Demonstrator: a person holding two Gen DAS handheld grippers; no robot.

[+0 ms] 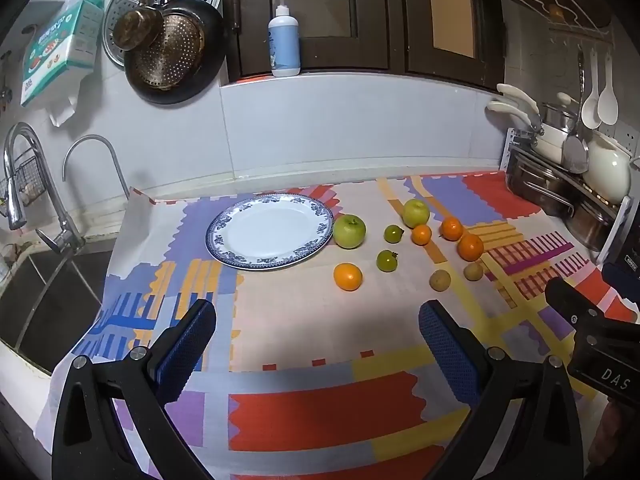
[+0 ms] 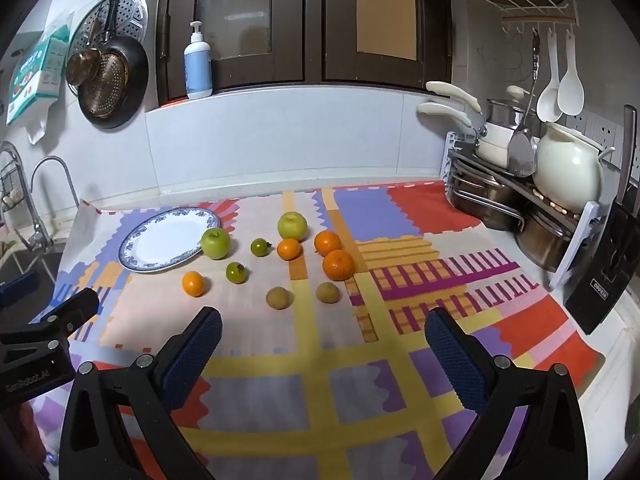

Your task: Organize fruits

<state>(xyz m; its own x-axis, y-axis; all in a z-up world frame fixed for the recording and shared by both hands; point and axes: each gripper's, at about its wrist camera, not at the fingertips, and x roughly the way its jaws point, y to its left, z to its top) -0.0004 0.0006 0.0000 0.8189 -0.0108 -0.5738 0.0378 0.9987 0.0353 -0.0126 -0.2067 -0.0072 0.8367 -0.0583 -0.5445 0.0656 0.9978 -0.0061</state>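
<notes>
Fruits lie loose on the colourful tabletop cloth [image 2: 320, 360], just beside our round white plate with the blue rim [image 1: 224, 222]. Our left tongs [image 1: 318, 328] and right tongs [image 2: 324, 334] are both wide open, holding nothing. If we squeeze a round green apple [image 1: 349, 231] off-centre, we think it could roll away.

My left camera looks forward over my left hand-held gripper [image 1: 316, 336] from the sink [image 1: 44, 300] side, down across the bench toward the back wall. My right camera looks the same way over my right hand-held gripper [image 2: 322, 340], set nearer the pot rack [image 2: 520, 216]. Both views share the plate [image 1: 224, 236] [image 2: 132, 248] and the fruit, some way ahead.
</notes>
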